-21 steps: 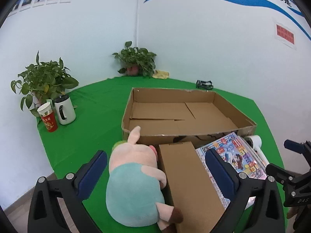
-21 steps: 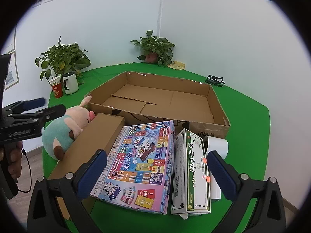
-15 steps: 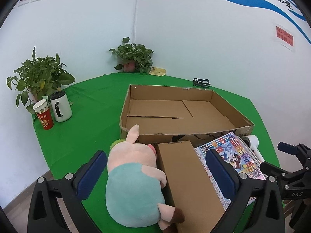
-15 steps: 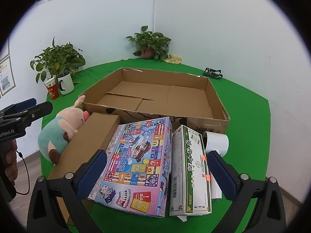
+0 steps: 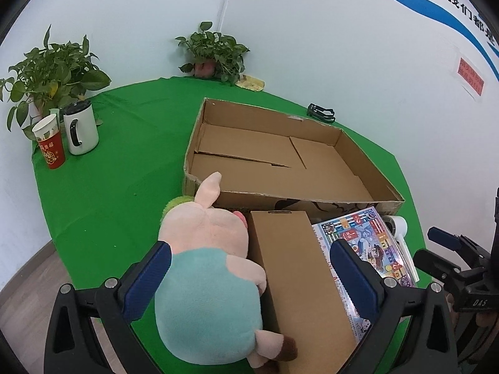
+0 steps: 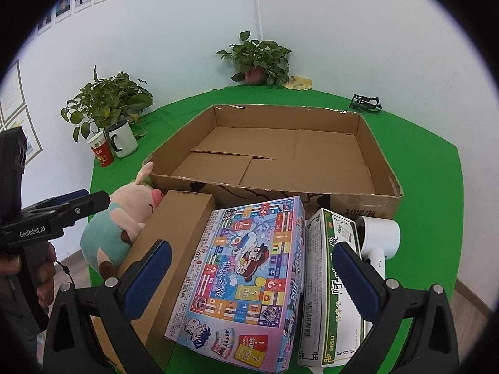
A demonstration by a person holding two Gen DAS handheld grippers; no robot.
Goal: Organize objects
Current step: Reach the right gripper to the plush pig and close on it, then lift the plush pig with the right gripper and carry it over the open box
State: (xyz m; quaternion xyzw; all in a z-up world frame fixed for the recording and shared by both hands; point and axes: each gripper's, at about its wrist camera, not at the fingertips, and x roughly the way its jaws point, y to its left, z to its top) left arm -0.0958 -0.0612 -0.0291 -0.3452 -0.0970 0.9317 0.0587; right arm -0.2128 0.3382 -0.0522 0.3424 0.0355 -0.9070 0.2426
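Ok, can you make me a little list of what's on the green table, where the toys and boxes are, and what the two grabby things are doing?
big box: open cardboard tray, nothing in it
toy: plush pig, lying against the plain brown box
game: colourful board game box, between the brown box and the green-and-white box
white thing: hair dryer, beside the green-and-white box
far side: two potted plants, mug, red cup
left hand-held gripper: open, above pig and brown box
right hand-held gripper: open, above the game
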